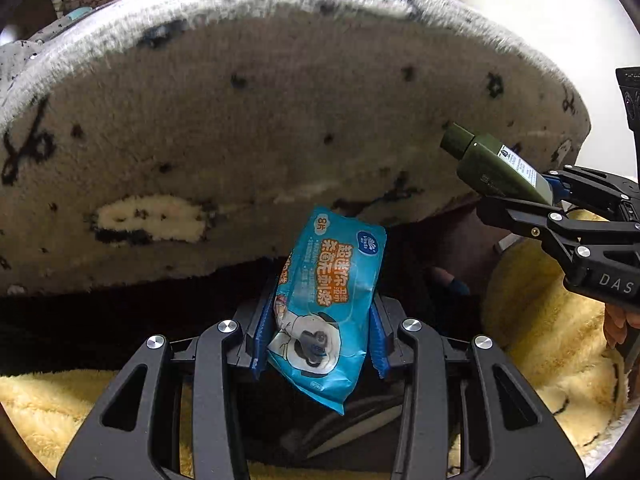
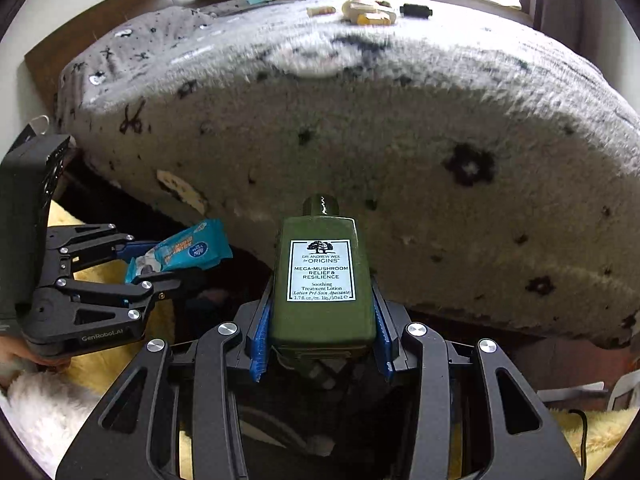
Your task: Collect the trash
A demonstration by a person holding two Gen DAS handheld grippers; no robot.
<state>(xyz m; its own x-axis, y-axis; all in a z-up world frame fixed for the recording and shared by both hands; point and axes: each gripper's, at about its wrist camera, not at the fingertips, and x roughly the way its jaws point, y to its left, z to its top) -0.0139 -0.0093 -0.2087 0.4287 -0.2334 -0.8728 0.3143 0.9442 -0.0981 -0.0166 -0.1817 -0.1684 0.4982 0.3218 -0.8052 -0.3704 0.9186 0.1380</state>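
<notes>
Left gripper (image 1: 320, 332): jaws clamped on a blue wet-wipe packet (image 1: 328, 304), blue pads pressing its two long edges. Packet stands nearly upright between the fingers, top tilted toward 11 o'clock, lower corner hanging down past the pads toward 6 o'clock. In the right wrist view the same gripper (image 2: 132, 264) enters from 9 o'clock, fingers pointing toward 3 o'clock, packet (image 2: 184, 250) projecting beyond the tips.

Right gripper (image 2: 322, 328): jaws clamped on a green lotion bottle (image 2: 322, 280), pads on its two narrow sides, cap toward 12 o'clock, white label facing the camera. In the left wrist view this gripper (image 1: 548, 196) reaches in from 3 o'clock, fingers angled toward 10 o'clock, bottle (image 1: 492, 164) held cap-first up and left. Fingers of the person's hand (image 1: 618, 320) show beneath its body at 4 o'clock.

Both grippers side by side, held apart, each with its item clear of any surface.

Beyond, 12 o'clock: bed with grey-white fleece blanket (image 2: 360, 128) bearing black printed marks, filling the upper half of both views. Small items (image 2: 372, 12) lie on its far top, too blurred to identify.

Below, 5 to 8 o'clock: yellow plush fabric (image 1: 552, 320).
</notes>
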